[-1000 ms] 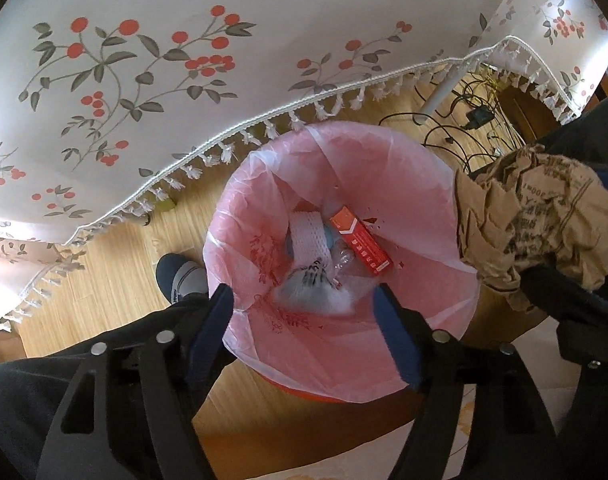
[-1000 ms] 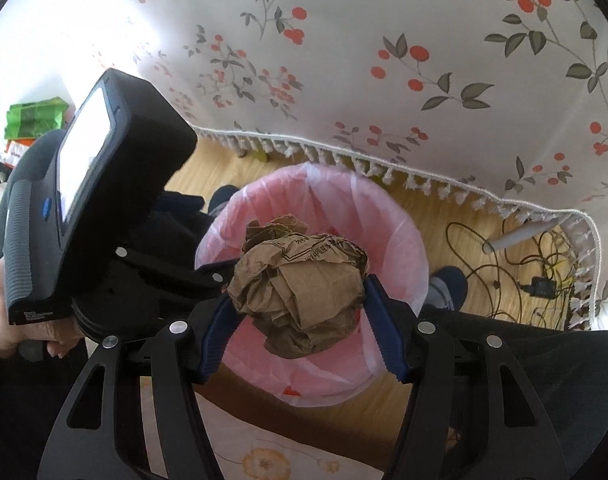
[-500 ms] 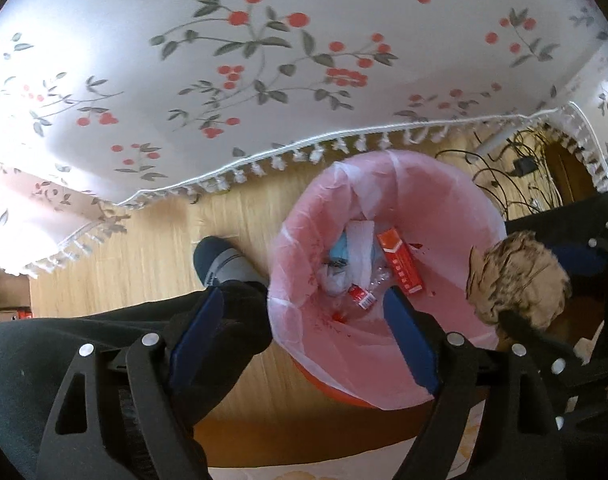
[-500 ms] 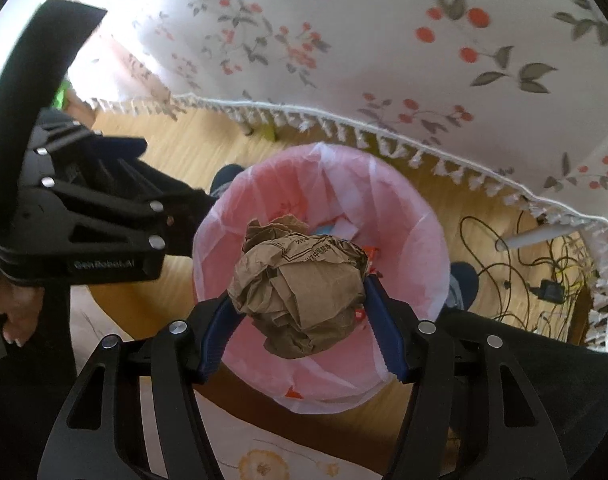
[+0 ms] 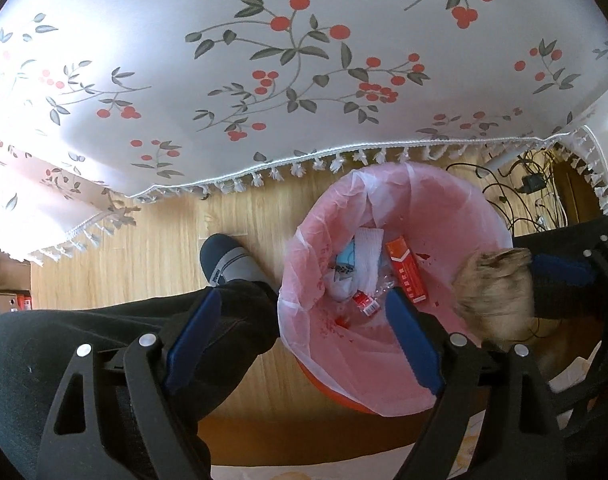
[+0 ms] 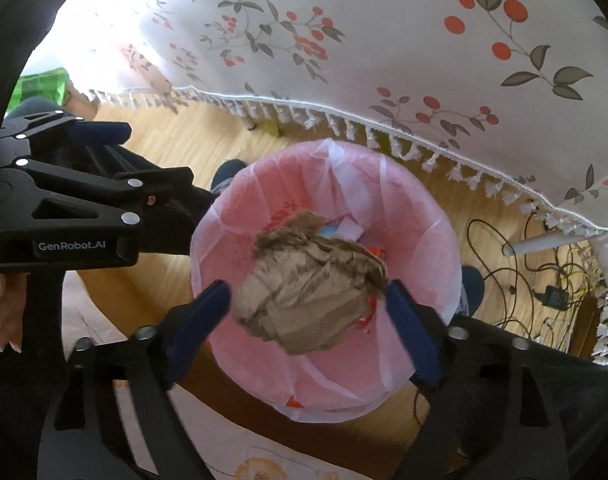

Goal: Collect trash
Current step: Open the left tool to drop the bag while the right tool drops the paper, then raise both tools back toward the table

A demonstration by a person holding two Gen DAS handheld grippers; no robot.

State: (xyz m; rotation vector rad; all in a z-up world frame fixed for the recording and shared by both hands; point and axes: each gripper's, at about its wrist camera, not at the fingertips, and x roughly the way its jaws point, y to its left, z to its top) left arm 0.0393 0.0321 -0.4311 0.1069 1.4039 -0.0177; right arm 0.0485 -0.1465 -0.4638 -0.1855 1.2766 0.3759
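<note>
A pink-lined bin (image 5: 455, 184) stands on the wooden floor beside the table. Inside lie an orange-red box (image 5: 405, 276), white paper (image 5: 367, 248) and a small red wrapper (image 5: 365, 304). My right gripper (image 6: 307, 314) hangs right above the bin (image 6: 423, 216), its jaws opening. The crumpled brown paper ball (image 6: 304, 304) sits blurred between them, and the left pad no longer touches it. From the left wrist view the ball (image 5: 491, 292) shows over the bin's right rim. My left gripper (image 5: 300, 320) is open and empty, over the bin's left edge and the person's leg.
A white tablecloth (image 5: 304, 80) with red berries and a tasselled fringe overhangs the floor behind the bin. The person's dark trouser leg (image 5: 104, 340) and socked foot (image 5: 228, 260) lie left of the bin. Cables (image 6: 543, 280) tangle on the floor to the right.
The right jaws have spread wide and the paper ball has come loose, blurred and lower over the bin. The left gripper has slid left, off the bin's middle and over the leg.
</note>
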